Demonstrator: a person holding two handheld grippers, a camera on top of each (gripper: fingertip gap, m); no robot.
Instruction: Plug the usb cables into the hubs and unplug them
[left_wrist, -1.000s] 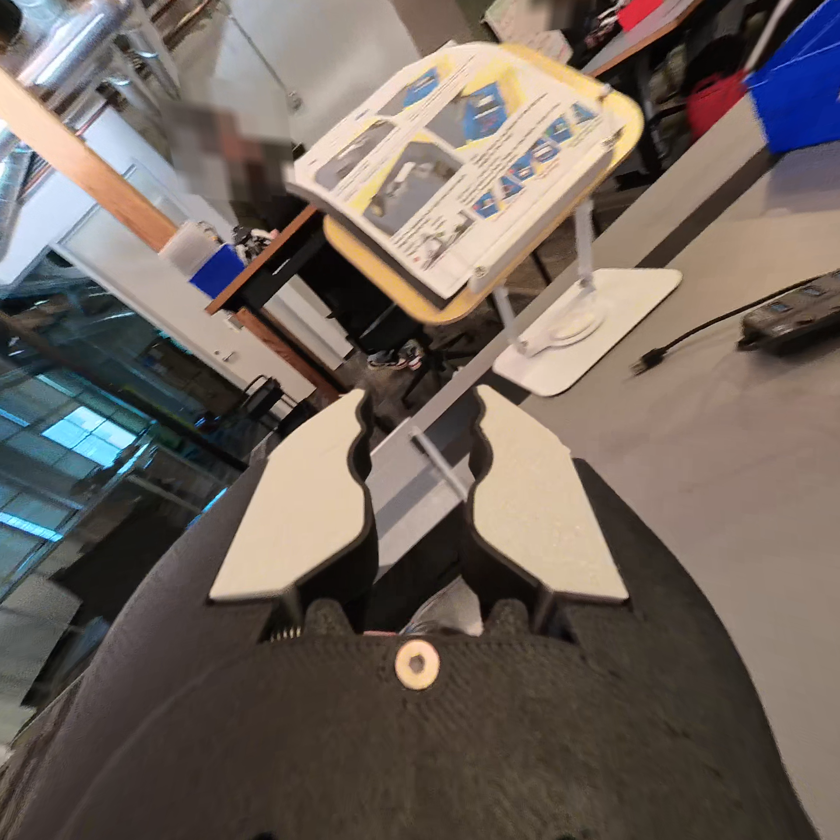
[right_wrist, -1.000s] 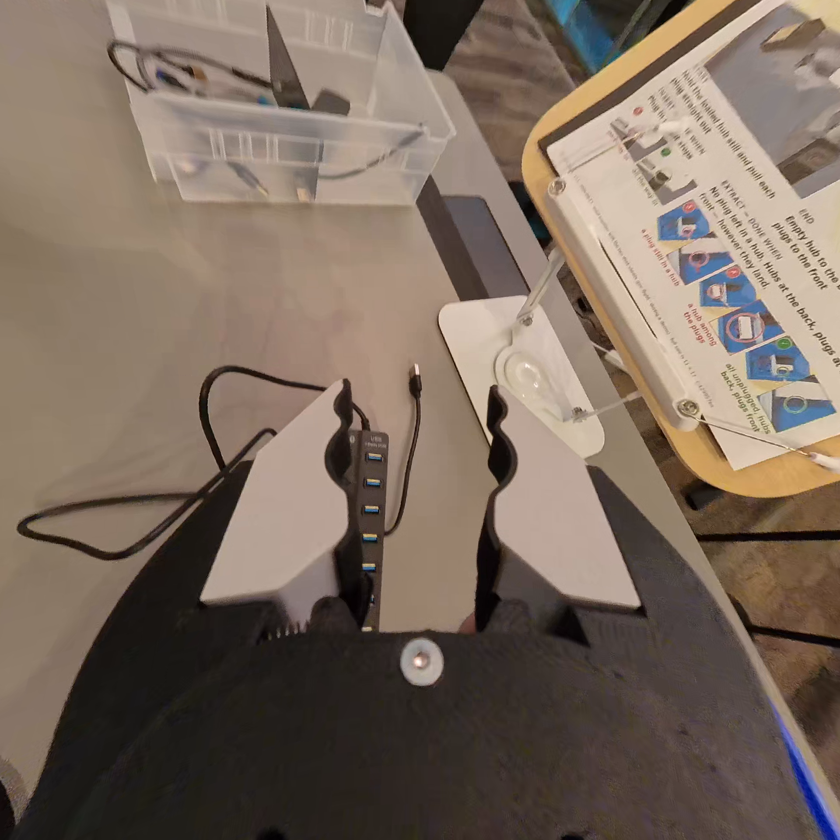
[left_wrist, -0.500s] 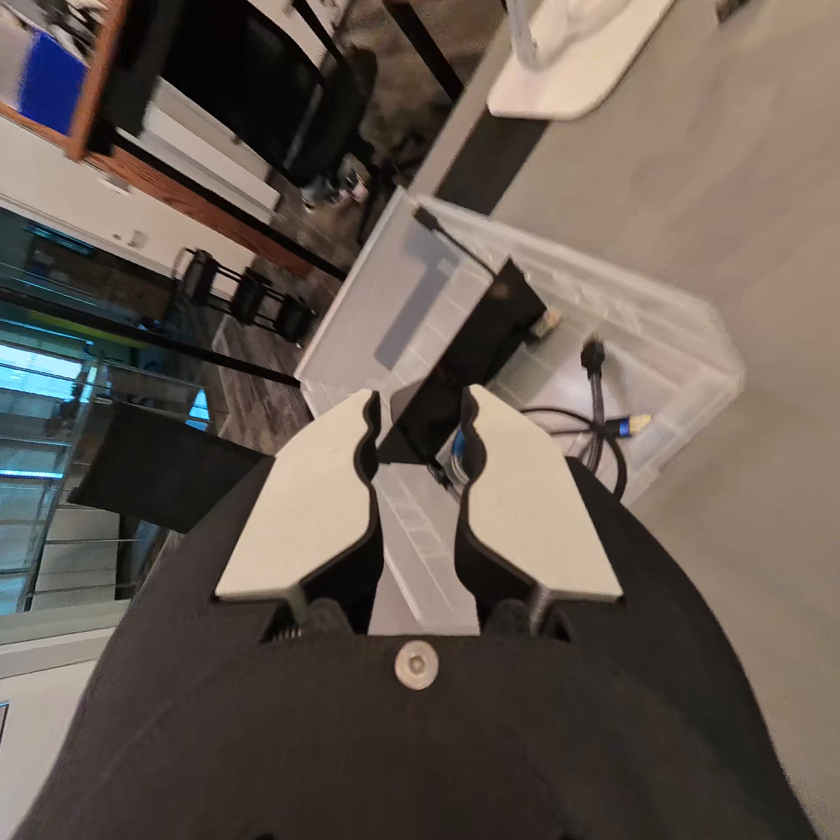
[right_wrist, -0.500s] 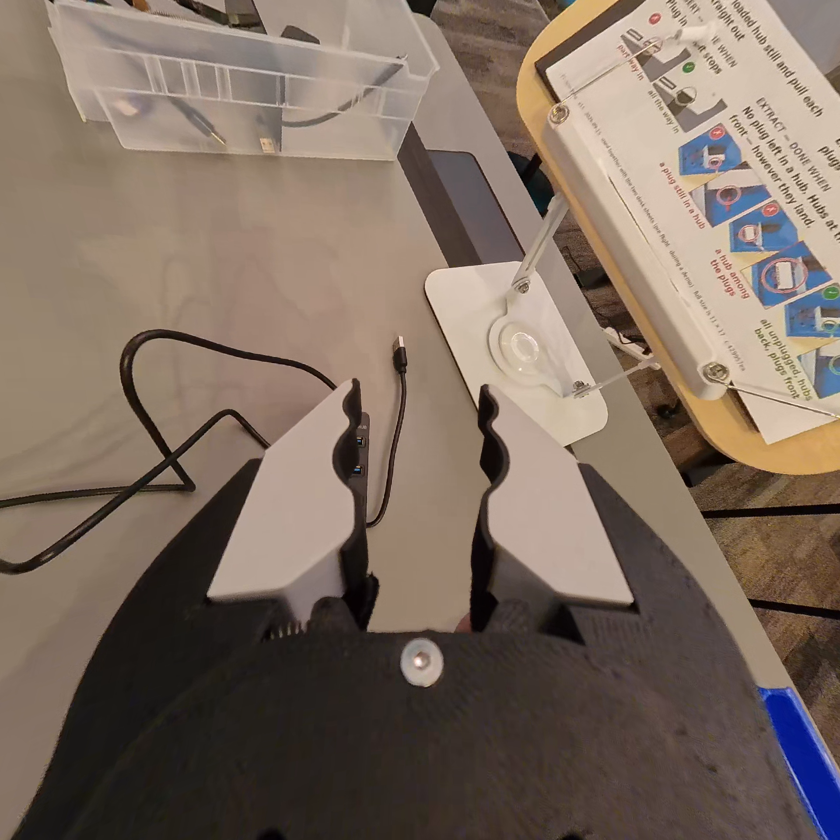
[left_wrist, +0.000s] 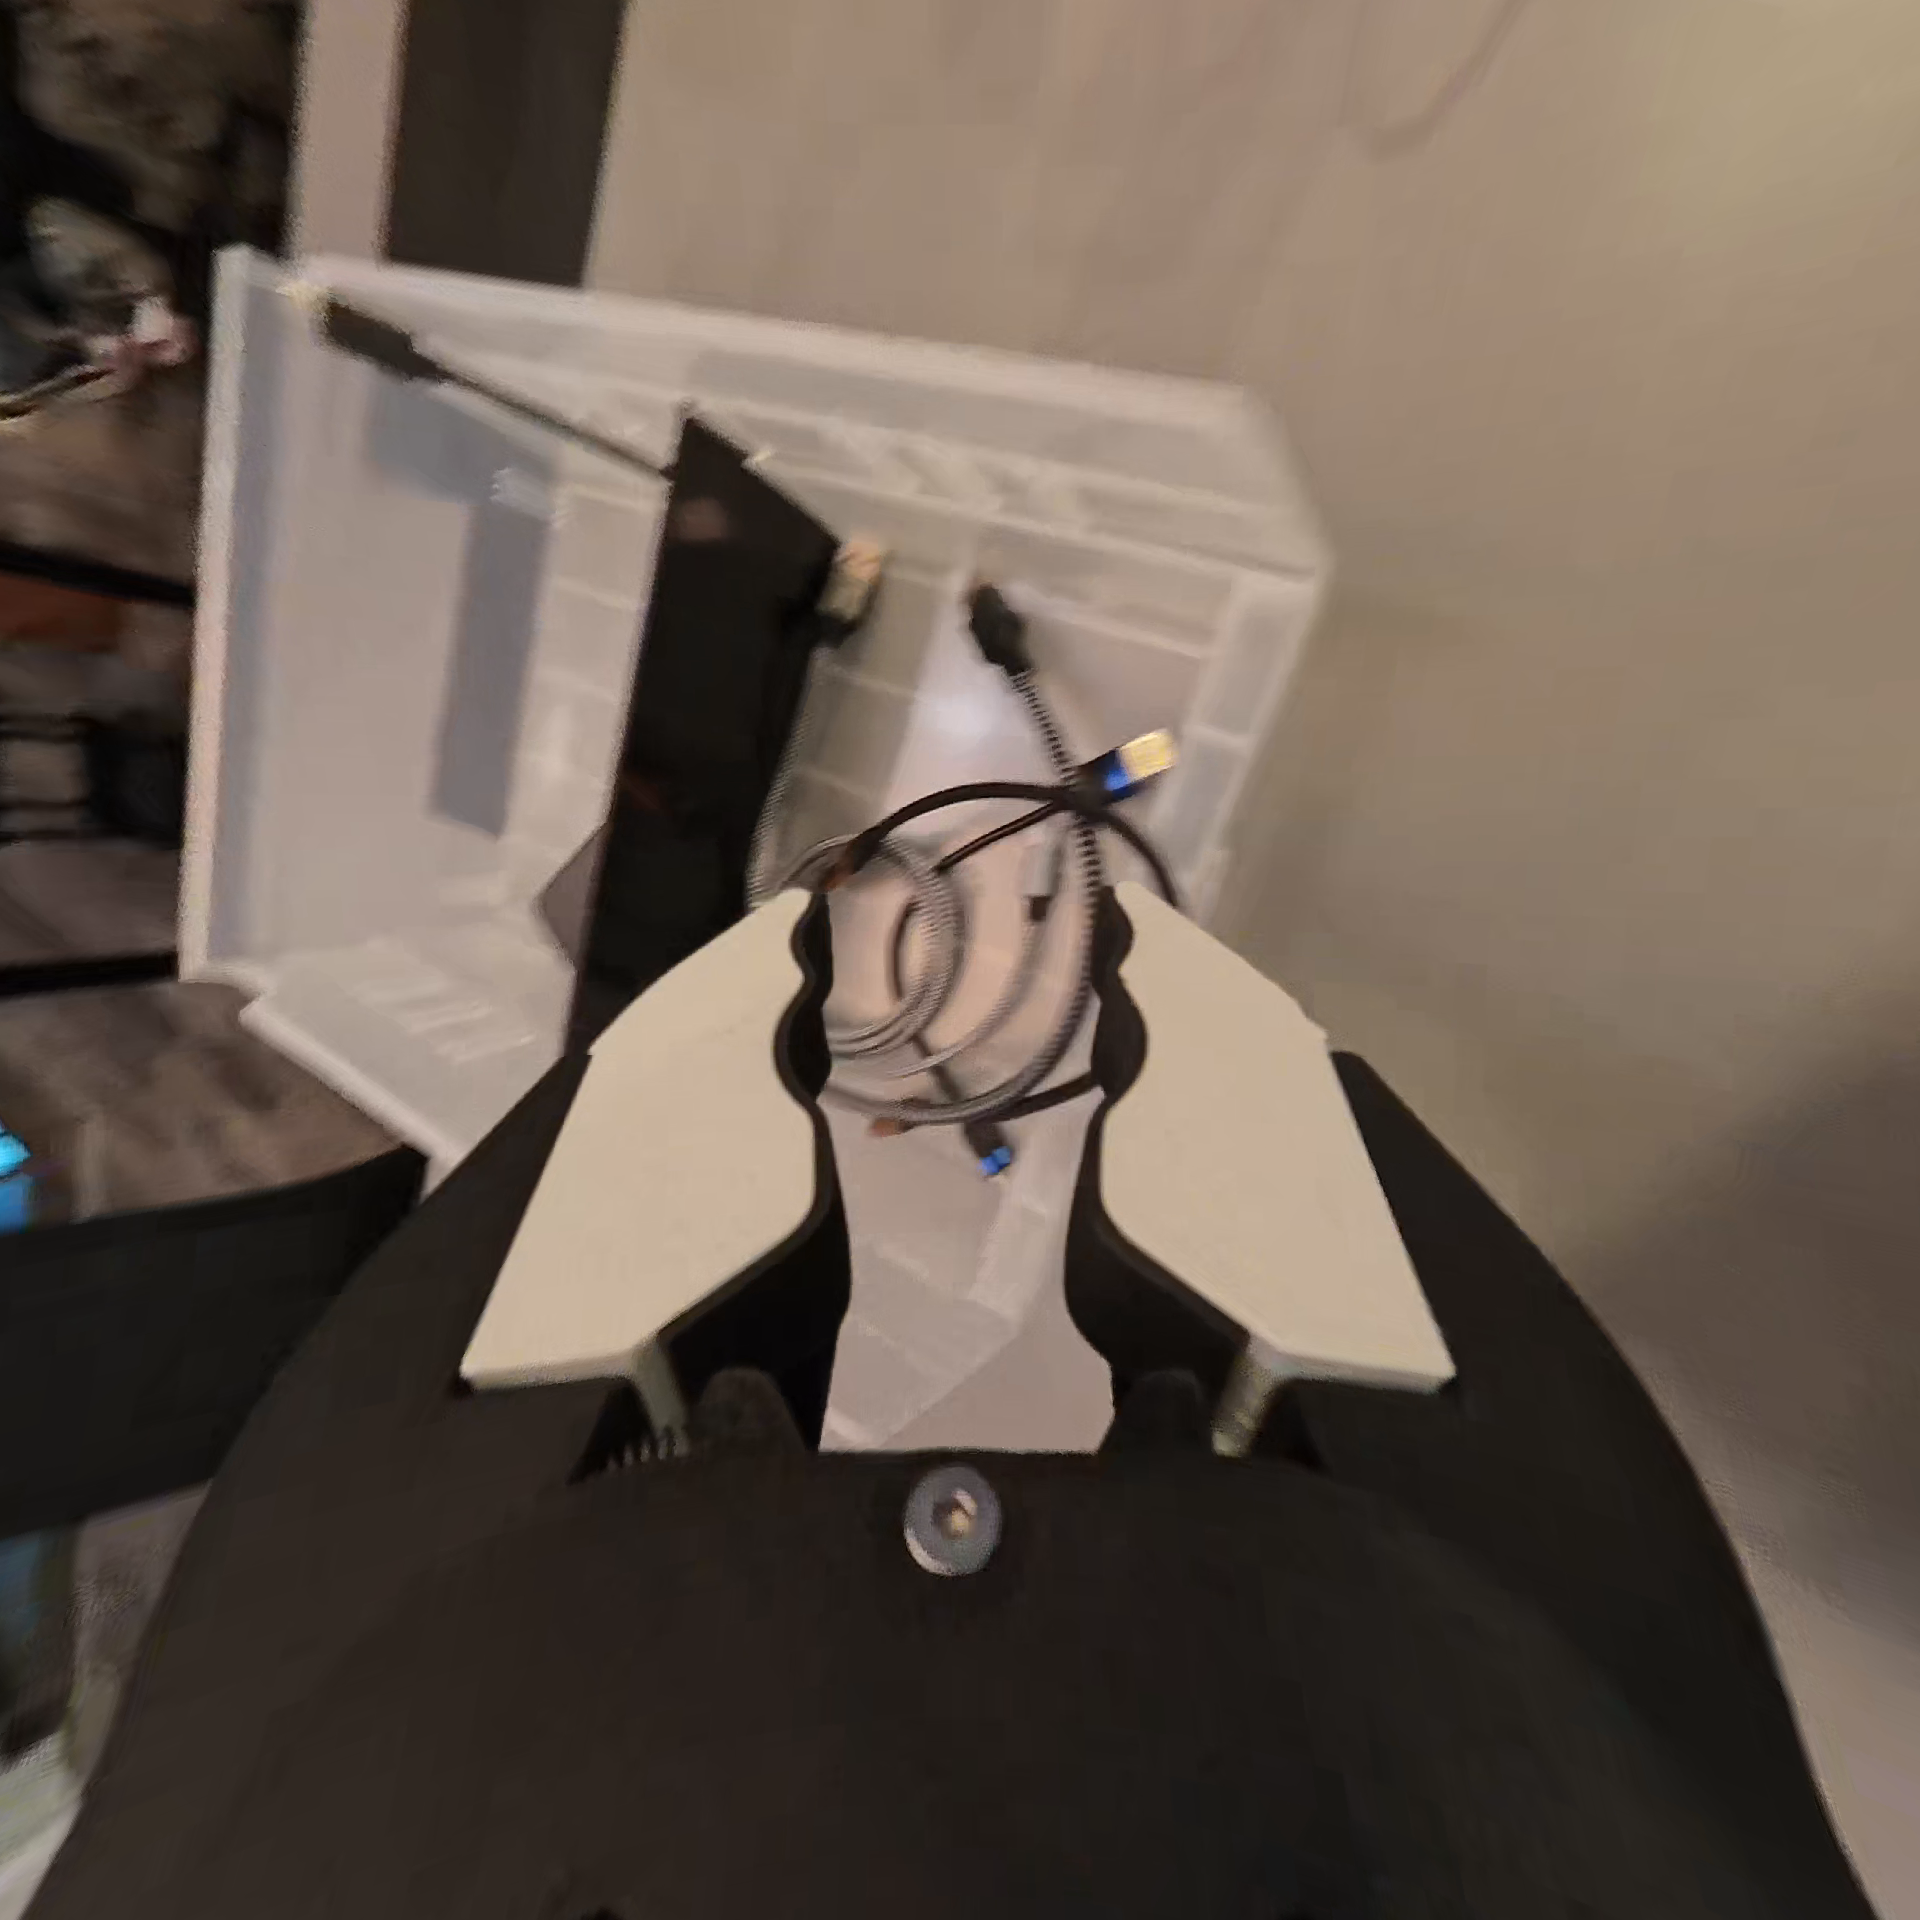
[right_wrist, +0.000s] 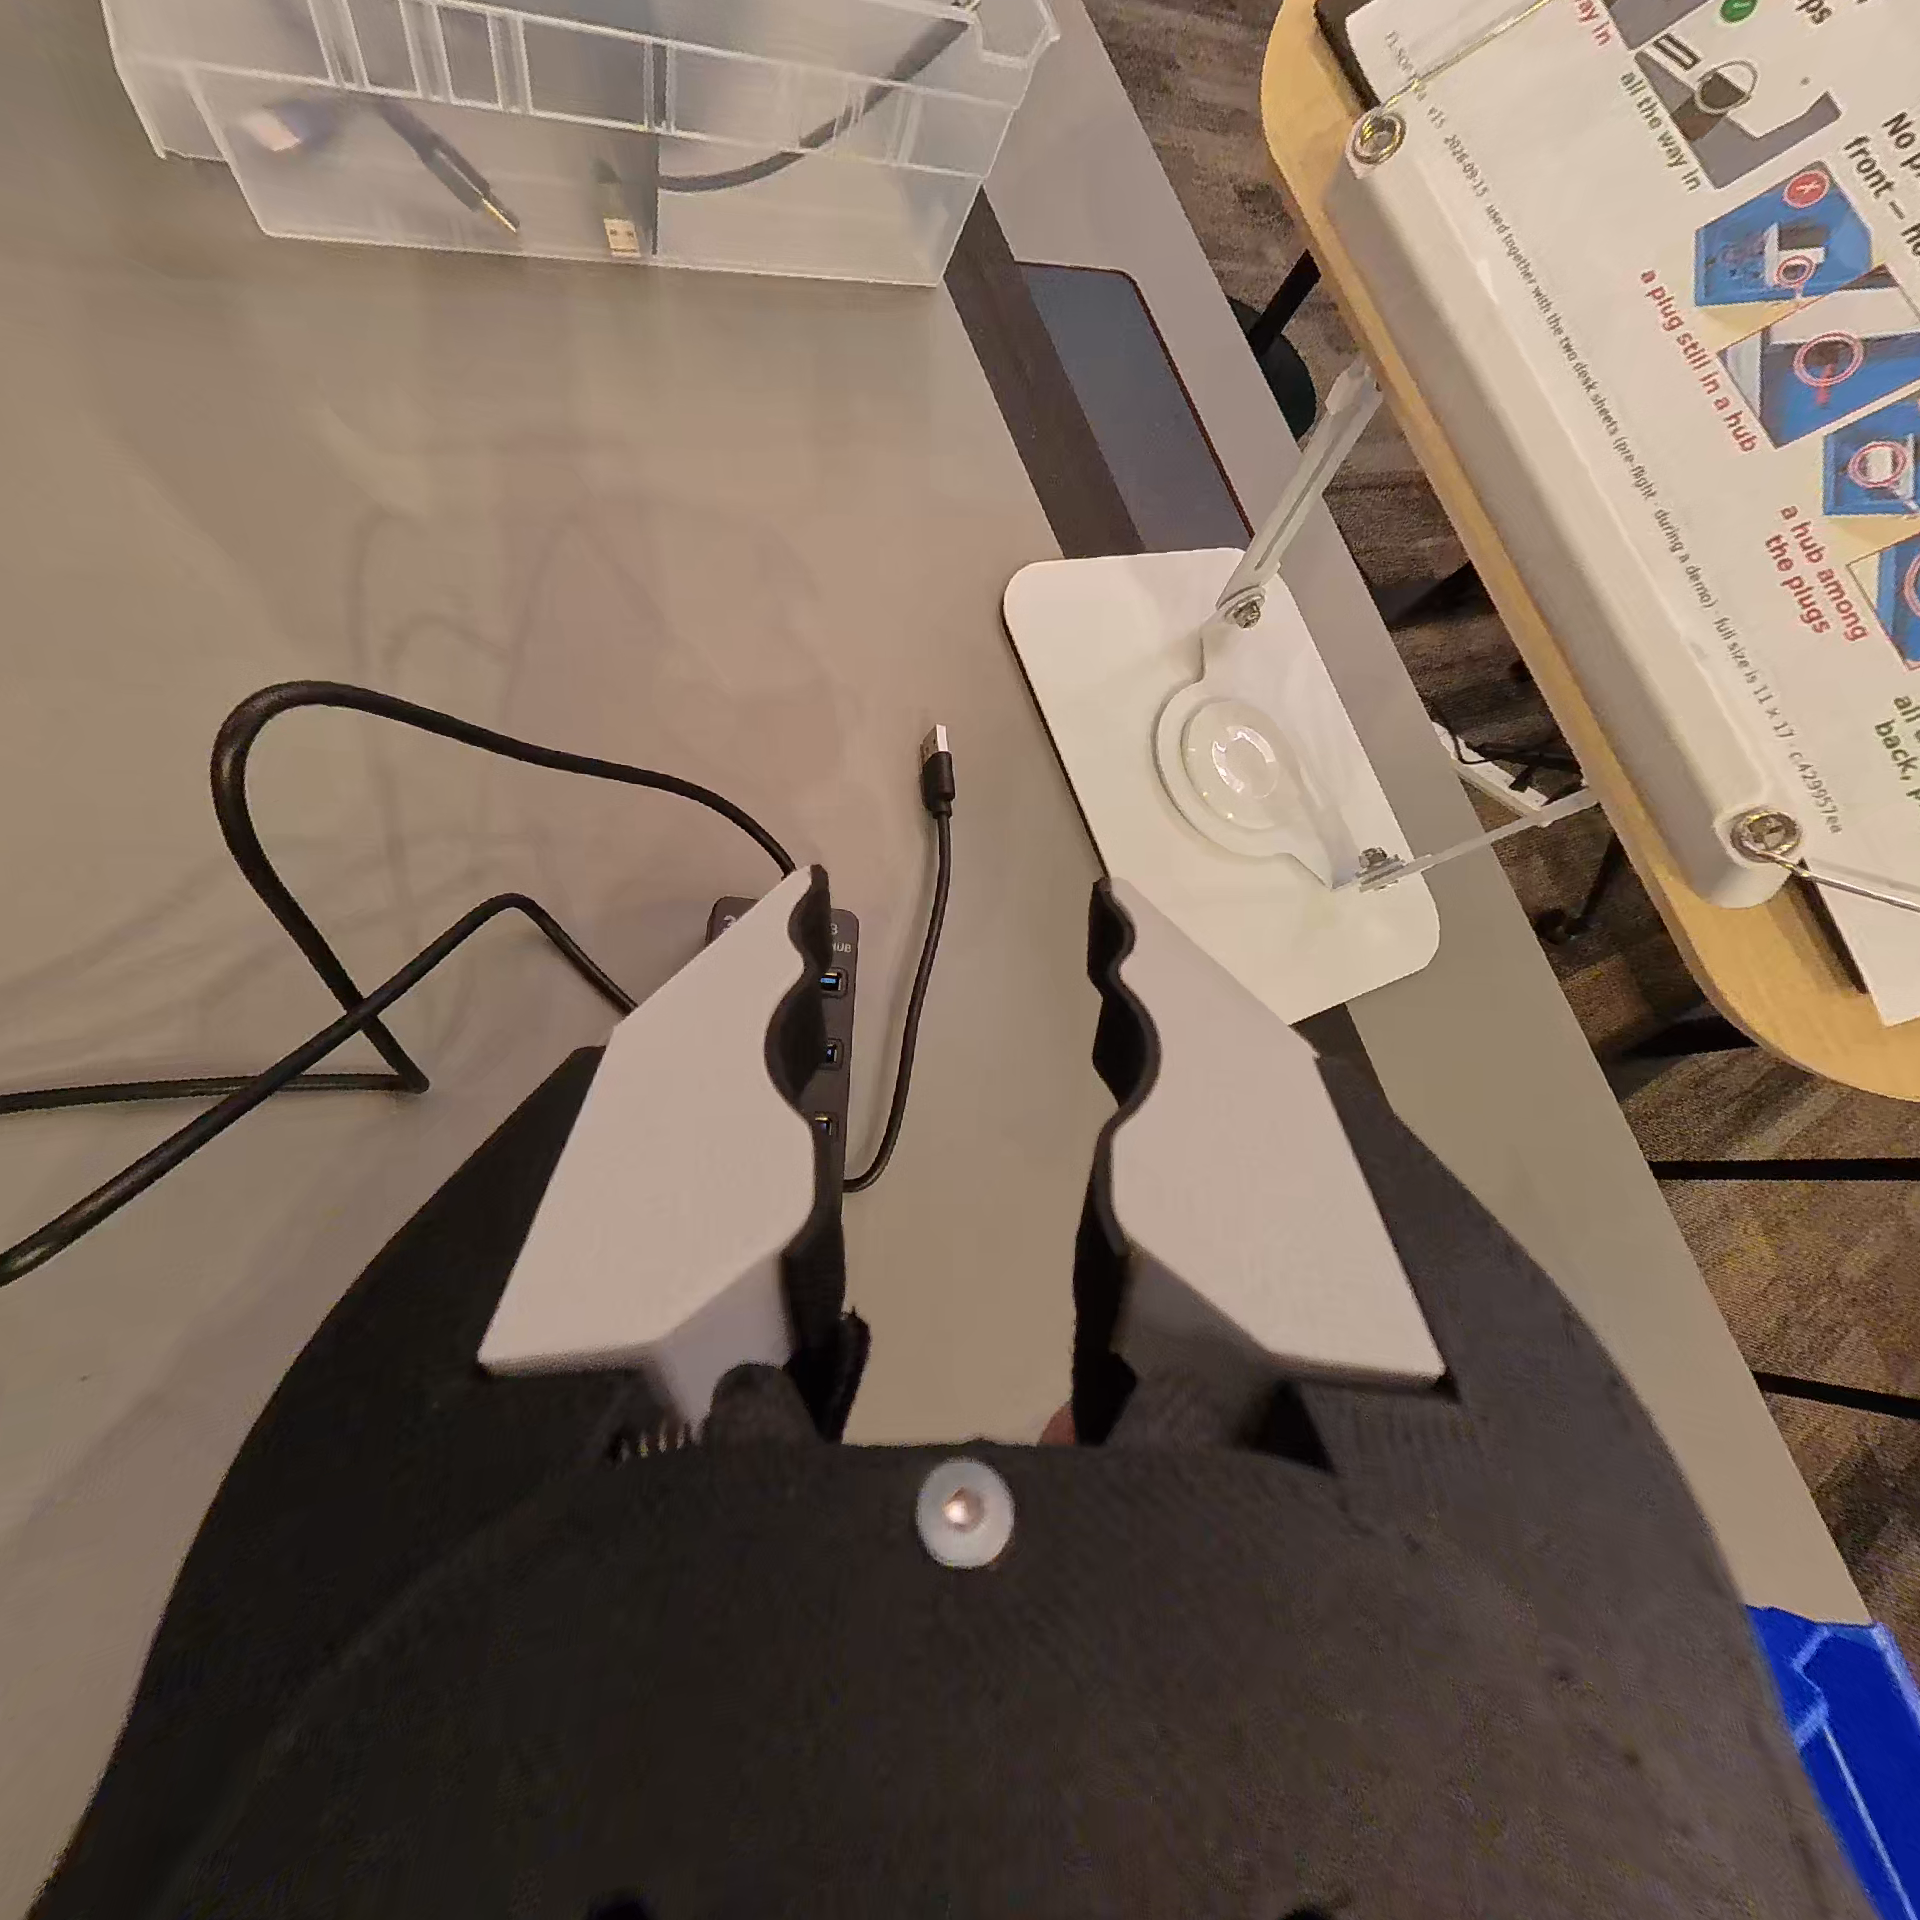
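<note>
While both grippers stand parted and empty, left gripper (left_wrist: 961, 914) above the clear bin (left_wrist: 1262, 665) holding coiled usb cables (left_wrist: 977, 997); right gripper (right_wrist: 951, 899) over the grey table (right_wrist: 520, 468), black hub (right_wrist: 836, 982) under its left finger, loose plug (right_wrist: 935, 764) just beyond

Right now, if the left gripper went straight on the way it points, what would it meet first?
Probably the coiled braided cables lying in the clear bin, framed between the left gripper's open jaws; blur leaves depth uncertain.

Left tool (left_wrist: 961, 925) and right tool (right_wrist: 951, 904), jaws apart, empty.
</note>
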